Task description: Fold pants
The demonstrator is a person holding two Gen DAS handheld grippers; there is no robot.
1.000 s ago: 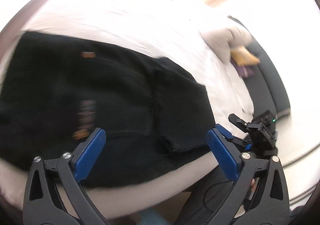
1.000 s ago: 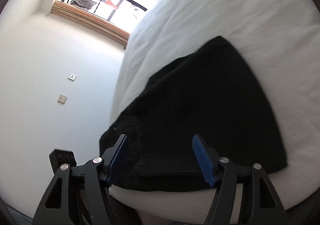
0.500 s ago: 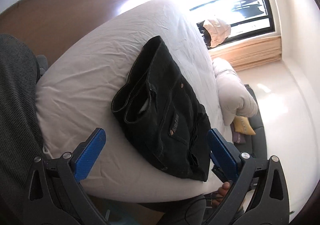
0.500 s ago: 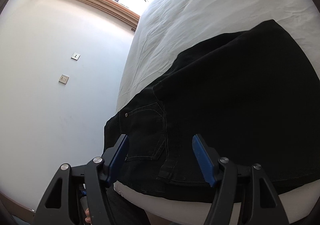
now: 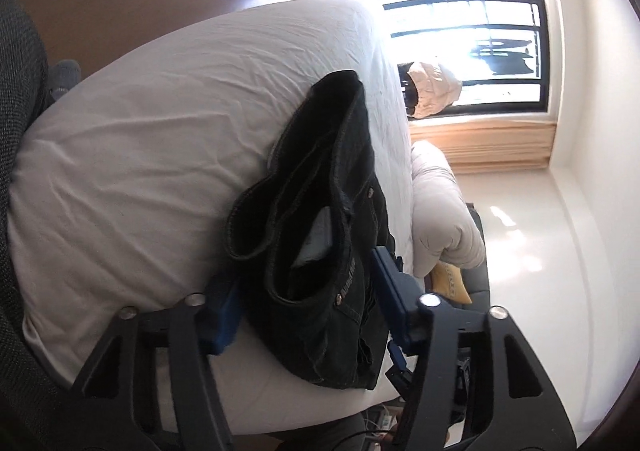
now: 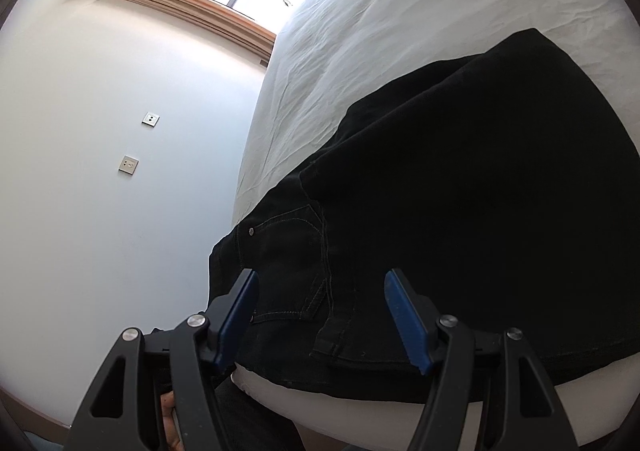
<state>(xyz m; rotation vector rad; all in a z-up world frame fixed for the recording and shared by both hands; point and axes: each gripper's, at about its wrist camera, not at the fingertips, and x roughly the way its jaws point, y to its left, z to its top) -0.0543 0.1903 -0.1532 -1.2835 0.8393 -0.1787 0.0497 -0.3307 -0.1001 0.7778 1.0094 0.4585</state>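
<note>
A pair of black denim pants is seen lying at the near edge of a bed covered with a wrinkled white sheet, already doubled over into a thick, compact bundle with the waistband, rivets and a pocket showing on the near side. The folding is judged to be largely done: several layers are stacked, and the far part lies flat on the sheet in the right wrist view. What remains appears to be a last squaring or lifting of the bundle, since the near end gapes open in loops rather than lying flat.

The left gripper is set around the near end of the pants, its blue-padded jaws on either side of the cloth and seemingly pressing on it; whether a firm hold is made cannot be told. The right gripper is held spread wide just above the near edge of the pants, with nothing clamped between its pads.
</note>
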